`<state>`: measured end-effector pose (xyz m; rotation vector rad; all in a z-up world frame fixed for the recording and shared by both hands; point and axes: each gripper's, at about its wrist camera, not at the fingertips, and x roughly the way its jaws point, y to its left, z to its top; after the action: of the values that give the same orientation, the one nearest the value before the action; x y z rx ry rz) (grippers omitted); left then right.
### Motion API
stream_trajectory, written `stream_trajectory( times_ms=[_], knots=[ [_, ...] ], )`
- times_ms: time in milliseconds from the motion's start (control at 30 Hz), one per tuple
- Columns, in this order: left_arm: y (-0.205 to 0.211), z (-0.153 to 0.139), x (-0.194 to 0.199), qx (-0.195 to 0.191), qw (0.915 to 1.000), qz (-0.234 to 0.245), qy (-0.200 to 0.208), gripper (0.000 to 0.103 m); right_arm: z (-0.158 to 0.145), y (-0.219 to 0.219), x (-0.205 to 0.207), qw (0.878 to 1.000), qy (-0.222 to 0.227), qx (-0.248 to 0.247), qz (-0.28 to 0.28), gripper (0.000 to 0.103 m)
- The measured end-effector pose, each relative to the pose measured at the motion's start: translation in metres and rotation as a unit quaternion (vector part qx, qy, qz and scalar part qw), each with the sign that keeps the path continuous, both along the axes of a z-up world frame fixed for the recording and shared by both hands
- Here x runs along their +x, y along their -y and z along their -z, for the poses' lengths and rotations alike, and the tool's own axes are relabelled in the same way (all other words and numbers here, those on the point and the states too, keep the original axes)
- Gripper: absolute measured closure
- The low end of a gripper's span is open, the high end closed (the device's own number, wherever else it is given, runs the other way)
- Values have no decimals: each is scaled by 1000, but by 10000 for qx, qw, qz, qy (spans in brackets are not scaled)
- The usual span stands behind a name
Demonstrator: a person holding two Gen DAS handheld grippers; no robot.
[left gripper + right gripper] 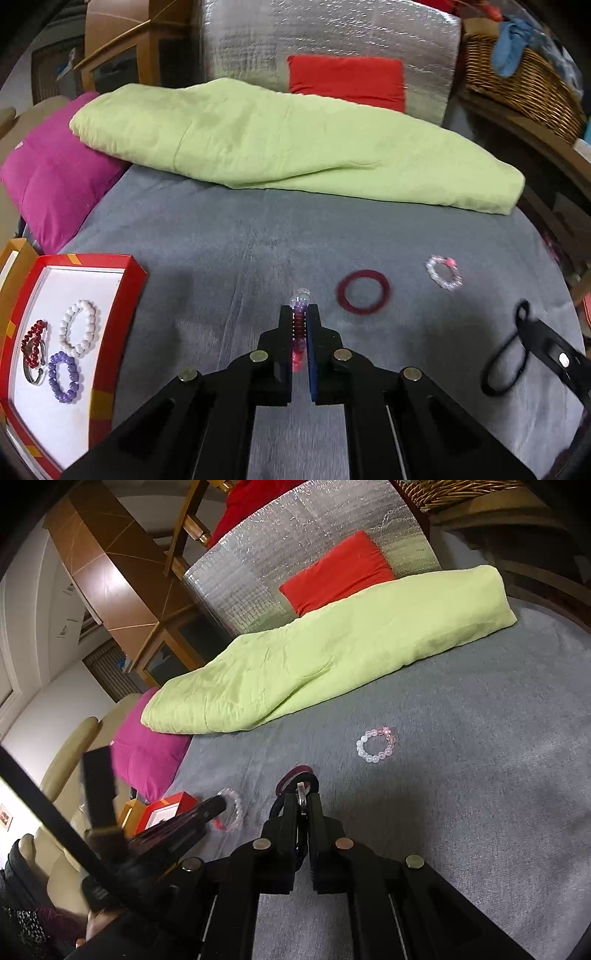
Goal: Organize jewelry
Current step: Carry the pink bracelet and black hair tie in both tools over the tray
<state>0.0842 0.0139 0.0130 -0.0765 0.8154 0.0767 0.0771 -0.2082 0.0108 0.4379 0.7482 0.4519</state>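
One bead bracelet [300, 325], pink and purple with a clear bead on top, is pinched between the jaws of the left gripper [300, 314], held above the grey blanket [229, 251]. The jaws are squeezed together on it.

Two more pieces lie loose on the blanket to the right: a dark red ring bangle [363, 292] and, a bit farther, a clear and pink bead bracelet [443, 272]. They do not touch each other.

One black cord loop [504, 363] with a metal clasp hangs from the right gripper [303, 794], and those jaws are clamped tight on it.

One red tray [125, 295] with a white floor sits at the left edge of the blanket. Four things lie in it: a white bead bracelet [80, 326], a purple bead bracelet [65, 376], a dark red bead bracelet [34, 342], and a silver ring piece [34, 374] that touches the red beads.

Nothing lies on the blanket between the held bracelet and the tray.

Farther back lie a folded green quilt [280, 147], one pink pillow [59, 173] at the left, one red cushion [347, 81] against a silver foil sheet [332, 40], and one wicker basket [517, 81] at the right.
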Motion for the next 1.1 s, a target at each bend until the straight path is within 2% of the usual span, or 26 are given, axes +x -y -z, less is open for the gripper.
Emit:
stream_trajectory(
  times_ms=[367,800,1100],
  knots=[
    [12,0,-10,13,9997,251,-20,96,4,-3,3,9997,-8,-230,59,97],
    [23,6,-11,262,9992,295,-84,96,2,0,2,9998,10,-183,60,97],
    [22,4,-13,284,9992,281,-48,96,1,-2,2,9998,27,-197,57,97]
  ],
)
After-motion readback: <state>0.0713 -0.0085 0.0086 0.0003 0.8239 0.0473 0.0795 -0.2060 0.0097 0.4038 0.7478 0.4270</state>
